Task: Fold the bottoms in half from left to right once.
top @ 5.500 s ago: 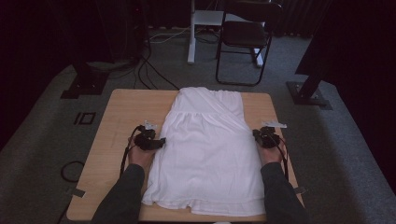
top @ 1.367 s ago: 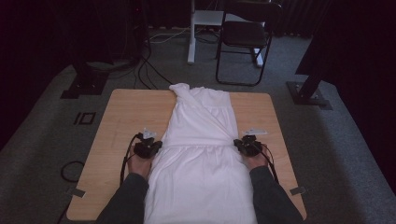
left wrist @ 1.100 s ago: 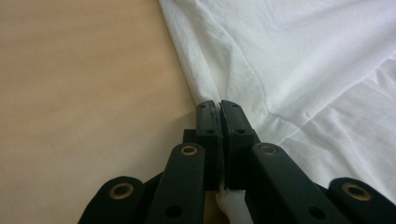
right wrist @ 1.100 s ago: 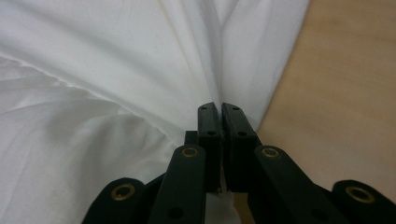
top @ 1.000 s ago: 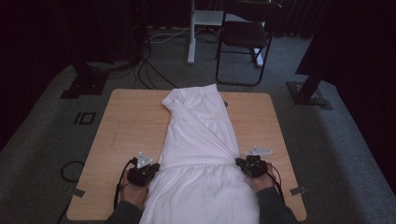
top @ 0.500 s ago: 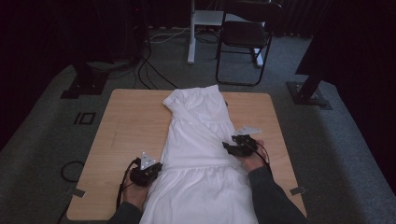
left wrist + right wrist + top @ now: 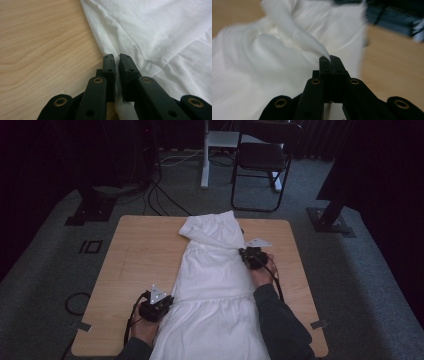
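A white dress [image 7: 215, 270] lies lengthwise down the middle of the wooden table [image 7: 135, 255], its top end bunched at the far side. My left gripper [image 7: 167, 301] sits at the dress's left edge by the waist seam. In the left gripper view its jaws [image 7: 117, 56] are shut on the cloth edge [image 7: 110, 47]. My right gripper [image 7: 244, 254] is at the dress's right edge, higher up the bodice. Its jaws [image 7: 329, 58] have just closed, and a drawn-up peak of white cloth [image 7: 312, 42] is pinched between the tips.
A black folding chair [image 7: 260, 160] and a white stand [image 7: 205, 155] are beyond the table's far edge, with cables [image 7: 165, 195] on the carpet. Black stand bases [image 7: 90, 210] [image 7: 330, 217] flank the table. Bare wood shows on both sides of the dress.
My right gripper has moved away from me along the dress's right edge and risen a little, now pinching cloth there. The left gripper has stayed put.
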Demonstrator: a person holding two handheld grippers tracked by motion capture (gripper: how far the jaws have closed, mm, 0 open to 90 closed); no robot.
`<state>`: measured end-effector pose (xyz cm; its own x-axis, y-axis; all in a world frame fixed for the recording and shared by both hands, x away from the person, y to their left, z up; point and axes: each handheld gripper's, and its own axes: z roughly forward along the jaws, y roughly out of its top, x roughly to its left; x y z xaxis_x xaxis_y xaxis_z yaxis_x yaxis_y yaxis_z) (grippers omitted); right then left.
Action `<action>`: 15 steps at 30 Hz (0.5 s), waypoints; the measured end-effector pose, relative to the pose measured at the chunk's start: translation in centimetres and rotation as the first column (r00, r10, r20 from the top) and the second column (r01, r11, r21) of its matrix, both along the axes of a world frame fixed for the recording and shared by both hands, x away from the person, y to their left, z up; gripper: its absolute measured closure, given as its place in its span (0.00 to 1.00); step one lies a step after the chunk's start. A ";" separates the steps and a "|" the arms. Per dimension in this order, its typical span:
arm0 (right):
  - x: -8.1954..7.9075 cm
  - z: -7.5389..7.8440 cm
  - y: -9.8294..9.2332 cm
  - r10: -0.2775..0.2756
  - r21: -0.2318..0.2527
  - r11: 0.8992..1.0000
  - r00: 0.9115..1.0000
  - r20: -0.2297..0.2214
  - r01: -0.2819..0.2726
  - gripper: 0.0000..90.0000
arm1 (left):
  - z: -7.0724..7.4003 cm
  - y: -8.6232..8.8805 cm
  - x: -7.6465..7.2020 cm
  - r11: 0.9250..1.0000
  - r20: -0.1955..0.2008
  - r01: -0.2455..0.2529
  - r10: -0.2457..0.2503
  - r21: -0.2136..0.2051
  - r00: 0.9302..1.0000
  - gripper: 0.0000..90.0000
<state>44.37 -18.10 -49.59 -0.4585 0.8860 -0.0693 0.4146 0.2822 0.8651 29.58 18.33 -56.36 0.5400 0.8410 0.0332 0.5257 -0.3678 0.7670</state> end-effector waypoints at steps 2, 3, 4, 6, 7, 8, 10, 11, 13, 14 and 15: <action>0.0 -0.1 -2.2 -0.059 0.011 0.998 0.998 -0.024 0.059 0.99 | 0.0 -0.1 -0.2 1.000 -0.003 0.005 -0.005 -0.001 1.000 0.94; 0.3 -0.9 -2.7 -0.069 0.012 0.998 0.996 -0.050 0.069 0.99 | 0.0 -0.1 -0.2 1.000 -0.003 0.006 -0.006 0.003 1.000 0.93; 0.6 -1.8 -3.0 -0.072 0.010 0.997 0.994 -0.080 0.073 0.99 | 0.0 -0.2 -0.2 1.000 -0.002 0.008 -0.008 0.007 1.000 0.93; 1.2 -3.8 -3.4 -0.069 0.014 0.997 0.988 -0.137 0.072 0.98 | 0.1 -0.3 -0.2 1.000 -0.008 0.015 -0.014 0.010 1.000 0.93; 1.5 -4.7 -3.4 -0.071 0.016 0.997 0.983 -0.168 0.075 0.98 | 0.2 -0.2 -0.1 1.000 -0.020 0.023 -0.023 0.010 1.000 0.92; 1.7 -5.5 -3.5 -0.075 0.018 0.997 0.979 -0.189 0.080 0.98 | 0.4 0.0 0.0 1.000 -0.031 0.028 -0.028 0.002 0.999 0.86; 2.0 -6.3 -3.3 -0.074 0.010 0.997 0.973 -0.218 0.078 0.98 | 1.2 0.5 0.5 0.999 -0.017 0.008 -0.009 -0.038 1.000 0.73; 1.9 -6.4 -3.3 -0.074 0.009 0.997 0.975 -0.207 0.078 0.98 | 1.9 0.7 0.9 0.998 -0.006 0.000 -0.001 -0.058 1.000 0.69; 2.0 -6.3 -3.1 -0.075 -0.010 0.997 0.975 -0.207 0.075 0.97 | 3.6 0.8 2.3 0.997 0.008 -0.002 0.002 -0.079 1.000 0.63; 2.0 -6.3 -3.1 -0.075 -0.016 0.997 0.975 -0.208 0.073 0.97 | 4.5 0.5 3.2 0.996 0.013 0.011 -0.010 -0.084 1.000 0.60; 2.0 -6.3 -3.1 -0.075 -0.013 0.997 0.975 -0.211 0.074 0.96 | 5.2 -0.1 4.2 0.997 0.032 0.022 -0.019 -0.072 0.999 0.59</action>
